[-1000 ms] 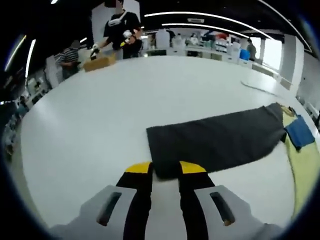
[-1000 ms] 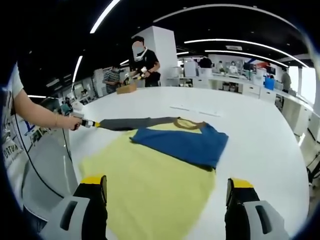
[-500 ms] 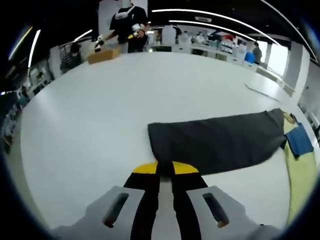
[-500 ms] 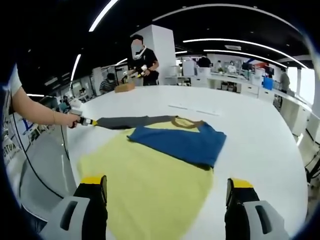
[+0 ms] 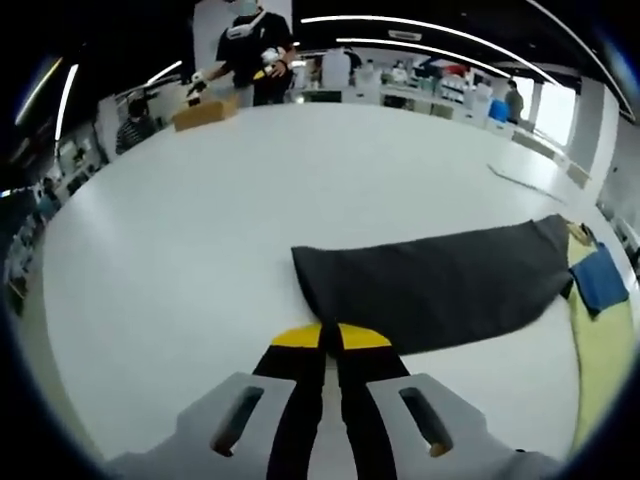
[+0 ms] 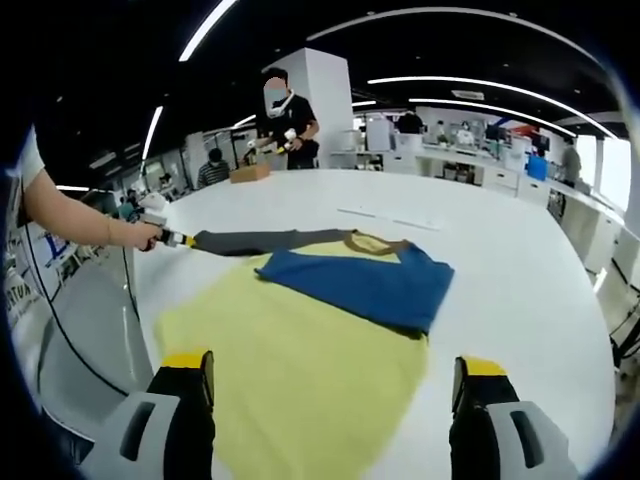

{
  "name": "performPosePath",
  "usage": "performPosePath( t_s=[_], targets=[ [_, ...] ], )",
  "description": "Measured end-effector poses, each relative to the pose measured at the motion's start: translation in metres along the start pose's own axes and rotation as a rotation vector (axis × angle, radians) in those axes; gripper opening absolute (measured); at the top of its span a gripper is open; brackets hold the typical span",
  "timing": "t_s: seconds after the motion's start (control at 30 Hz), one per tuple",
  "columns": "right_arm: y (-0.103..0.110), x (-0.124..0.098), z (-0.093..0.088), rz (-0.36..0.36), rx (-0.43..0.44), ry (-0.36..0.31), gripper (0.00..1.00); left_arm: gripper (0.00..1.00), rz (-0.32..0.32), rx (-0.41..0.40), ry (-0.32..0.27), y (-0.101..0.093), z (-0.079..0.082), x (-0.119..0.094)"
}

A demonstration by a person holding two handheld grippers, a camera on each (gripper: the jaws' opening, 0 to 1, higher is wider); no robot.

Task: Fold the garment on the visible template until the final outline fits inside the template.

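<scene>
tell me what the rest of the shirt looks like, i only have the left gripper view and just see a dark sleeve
Observer: The right gripper view shows the shirt's yellow body spread flat on the white table.
Operator: is the other sleeve still out
Observer: No, the blue sleeve is already folded across the upper body.
Operator: what's my right gripper doing
Observer: The right gripper is open, its jaws wide apart over the yellow hem end, holding nothing.
Operator: and the left from that side
Observer: There the left gripper holds the dark sleeve by its tip, stretched straight out from the shoulder.
</scene>
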State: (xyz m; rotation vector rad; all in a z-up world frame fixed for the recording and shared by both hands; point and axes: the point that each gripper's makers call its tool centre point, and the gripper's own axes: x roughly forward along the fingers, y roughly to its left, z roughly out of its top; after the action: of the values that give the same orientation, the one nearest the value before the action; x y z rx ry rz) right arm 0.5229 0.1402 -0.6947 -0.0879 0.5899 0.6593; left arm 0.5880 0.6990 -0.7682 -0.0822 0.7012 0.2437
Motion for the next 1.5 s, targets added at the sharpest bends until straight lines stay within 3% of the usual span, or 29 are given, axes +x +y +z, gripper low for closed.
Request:
performPosePath(
  t_s=[0.23, 0.47, 0.6, 1.1, 1.5],
  targets=[
    [0.002, -0.001, 0.000, 0.007, -0.004, -0.003, 0.99, 0.01, -0.022, 0.045, -0.030, -0.007, 0.014, -0.006],
    [0.005, 0.000, 0.001, 0.016, -0.006, -0.008, 0.99, 0.01, -0.070, 0.118, -0.046, -0.023, 0.027, -0.010],
    [0.006, 0.000, 0.002, 0.018, -0.008, -0.011, 0.99, 0.01, -0.100, 0.119, -0.068, -0.033, 0.037, -0.014],
    [0.012, 0.001, 0.003, 0.042, -0.020, -0.023, 0.99, 0.01, -0.235, 0.163, -0.150, -0.087, 0.074, -0.026],
    [0.023, 0.004, 0.002, 0.071, -0.037, -0.021, 0.99, 0.01, -0.380, 0.158, -0.213, -0.148, 0.103, -0.042]
  ],
)
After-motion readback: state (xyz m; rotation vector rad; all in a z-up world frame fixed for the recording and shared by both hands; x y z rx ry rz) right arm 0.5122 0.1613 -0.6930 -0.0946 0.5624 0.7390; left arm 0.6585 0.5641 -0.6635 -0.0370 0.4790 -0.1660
